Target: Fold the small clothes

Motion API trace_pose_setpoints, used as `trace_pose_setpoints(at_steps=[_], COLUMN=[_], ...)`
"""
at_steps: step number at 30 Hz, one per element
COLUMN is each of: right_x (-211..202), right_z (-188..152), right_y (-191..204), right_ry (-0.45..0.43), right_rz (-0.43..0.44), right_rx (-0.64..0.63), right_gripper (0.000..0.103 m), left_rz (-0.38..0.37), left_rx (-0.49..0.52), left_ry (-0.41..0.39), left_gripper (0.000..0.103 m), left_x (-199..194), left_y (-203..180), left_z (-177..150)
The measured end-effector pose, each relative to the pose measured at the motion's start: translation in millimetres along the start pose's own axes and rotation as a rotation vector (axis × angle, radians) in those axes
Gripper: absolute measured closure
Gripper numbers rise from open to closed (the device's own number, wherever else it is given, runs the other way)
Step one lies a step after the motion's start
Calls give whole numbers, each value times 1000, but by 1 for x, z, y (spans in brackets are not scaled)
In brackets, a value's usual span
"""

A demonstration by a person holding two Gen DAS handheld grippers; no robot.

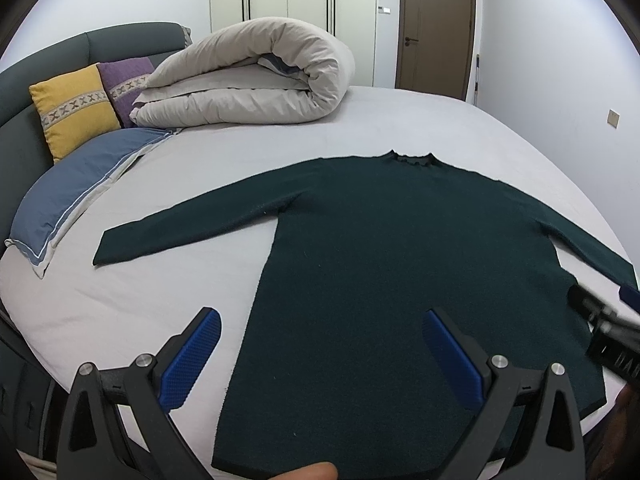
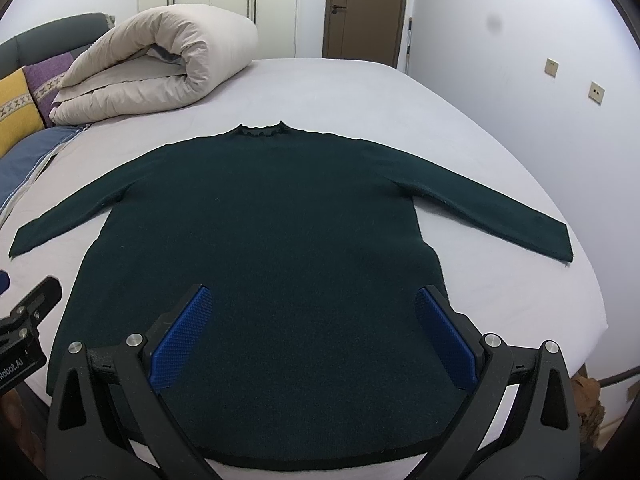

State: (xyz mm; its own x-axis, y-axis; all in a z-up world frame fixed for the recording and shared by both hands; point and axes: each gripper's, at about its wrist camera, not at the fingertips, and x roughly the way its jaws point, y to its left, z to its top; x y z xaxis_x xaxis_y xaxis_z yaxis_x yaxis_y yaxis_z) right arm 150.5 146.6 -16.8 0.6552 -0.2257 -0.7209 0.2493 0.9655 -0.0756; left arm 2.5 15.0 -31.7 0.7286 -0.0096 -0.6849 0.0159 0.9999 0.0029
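Observation:
A dark green long-sleeved sweater (image 1: 380,264) lies flat on the white bed sheet (image 1: 168,292), collar away from me, both sleeves spread out. It also shows in the right wrist view (image 2: 272,220). My left gripper (image 1: 320,322) is open and empty, above the sweater's lower left side edge. My right gripper (image 2: 312,300) is open and empty, above the sweater's lower body near the hem. The right gripper's body shows at the right edge of the left wrist view (image 1: 604,328). The left gripper's body shows at the left edge of the right wrist view (image 2: 24,324).
A rolled beige duvet (image 1: 248,76) lies at the far left of the bed. A blue pillow (image 1: 76,196), a yellow cushion (image 1: 76,108) and a purple cushion (image 1: 124,88) rest against the dark headboard (image 1: 24,92). A wardrobe and brown door (image 1: 436,28) stand behind.

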Motion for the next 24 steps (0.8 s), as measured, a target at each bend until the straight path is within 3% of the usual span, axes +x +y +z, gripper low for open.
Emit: trace_pose_setpoints(at_steps=[3, 6, 12, 15, 17, 20, 24], right_x=[8, 19, 40, 66, 86, 103, 120], right_z=[5, 10, -1, -20, -33, -46, -56], right_y=[-31, -86, -260, -369, -426, -499, -585], right_ry=[-17, -54, -168, -251, -212, -194, -202], right_rz=[3, -11, -41, 60, 58, 57, 127], right_rx=[61, 179, 549, 818, 940, 1020, 1098], right_gripper=[0, 0, 0, 7, 12, 16, 28], left_rz=[29, 78, 94, 58, 46, 16, -67], left_rx=[23, 70, 123, 116, 106, 92, 57], left_ry=[5, -3, 14, 33, 53, 76, 88], left_gripper=[0, 0, 0, 0, 0, 0, 0], left_x=[4, 10, 27, 36, 44, 53, 61], left_y=[-3, -9, -24, -30, -34, -39, -45], left_z=[-3, -5, 0, 7, 12, 19, 30])
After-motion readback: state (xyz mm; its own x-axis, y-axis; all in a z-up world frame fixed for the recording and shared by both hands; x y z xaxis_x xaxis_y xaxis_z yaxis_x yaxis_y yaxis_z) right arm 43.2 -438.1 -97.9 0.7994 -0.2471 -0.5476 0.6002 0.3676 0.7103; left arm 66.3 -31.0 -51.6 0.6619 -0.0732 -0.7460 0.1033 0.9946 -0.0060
